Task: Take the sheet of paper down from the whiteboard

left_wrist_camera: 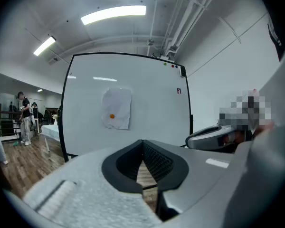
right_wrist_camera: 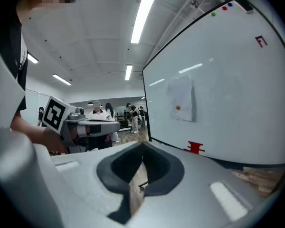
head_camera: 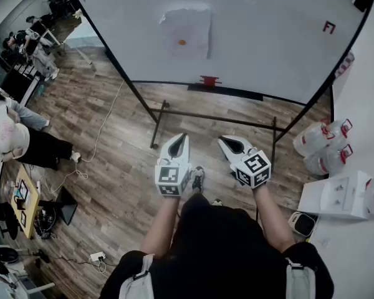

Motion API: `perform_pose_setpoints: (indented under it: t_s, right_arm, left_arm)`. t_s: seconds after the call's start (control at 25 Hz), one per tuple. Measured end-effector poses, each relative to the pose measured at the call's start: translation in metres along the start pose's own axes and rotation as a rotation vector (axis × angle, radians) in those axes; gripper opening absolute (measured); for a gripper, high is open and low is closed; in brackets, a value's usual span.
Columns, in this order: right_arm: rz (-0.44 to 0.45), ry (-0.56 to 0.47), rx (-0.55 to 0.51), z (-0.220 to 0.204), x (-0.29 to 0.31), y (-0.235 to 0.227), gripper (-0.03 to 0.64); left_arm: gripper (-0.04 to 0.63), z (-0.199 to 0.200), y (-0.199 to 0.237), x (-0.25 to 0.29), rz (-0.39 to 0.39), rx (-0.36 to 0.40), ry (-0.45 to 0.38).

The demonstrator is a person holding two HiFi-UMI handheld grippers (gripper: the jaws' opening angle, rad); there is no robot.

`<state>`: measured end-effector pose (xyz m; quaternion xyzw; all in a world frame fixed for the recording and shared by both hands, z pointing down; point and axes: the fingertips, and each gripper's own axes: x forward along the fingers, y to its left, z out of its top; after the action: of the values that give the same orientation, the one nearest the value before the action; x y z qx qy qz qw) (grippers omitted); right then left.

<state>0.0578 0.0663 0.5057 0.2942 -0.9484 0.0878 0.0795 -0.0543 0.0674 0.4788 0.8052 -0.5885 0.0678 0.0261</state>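
Far over on the left, some people (head_camera: 15,136) are sitting and standing by desks. A thin white cord (head_camera: 100,139) is lying across the wood floor (head_camera: 124,185).

A big whiteboard (head_camera: 268,36) is standing on a dark metal stand. The sheet of paper (head_camera: 186,33) is hanging on the board, up in its left half. A small orange dot (head_camera: 182,42) is sitting on the lower part of the paper. A little red thing (head_camera: 208,80) is sitting at the bottom edge of the board, below the paper. A small red mark (head_camera: 328,27) is showing near the board's top right corner.

A person (head_camera: 218,248) is standing in front of the board and holding a tool in each hand. The left gripper (head_camera: 183,136) is pointing at the board. Its two jaws are pressing tight together at the tips, and it is holding nothing. The right gripper (head_camera: 222,139) is just beside it and is pointing at the board too. Its jaws are also touching at the tips, with nothing between them. Both tools are staying well apart from the paper, and nothing is touching it.

On the right, two clear water jugs (head_camera: 316,137) with red handles are lying by the wall. A white box (head_camera: 334,195) is sitting on the floor near them.
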Motion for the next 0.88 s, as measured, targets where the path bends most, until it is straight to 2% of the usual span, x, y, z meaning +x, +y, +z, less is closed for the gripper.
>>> perform_pose_setpoints:
  t_s: [0.36,0.6,0.88]
  right_arm:
    - [-0.015,-0.007,0.009,0.003,0.002,-0.005,0.005]
    - [-0.048,-0.021,0.052,0.003,0.004,-0.014,0.005]
    - [-0.052,-0.012,0.041,0.005,0.011,-0.02,0.005]
  left_arm:
    - [0.011,-0.001,0.003,0.002,-0.001,0.0,0.003]
    - [0.011,-0.001,0.008,0.004,0.005,-0.002,0.002]
    - [0.011,-0.001,0.014,0.009,0.01,-0.003,0.002]
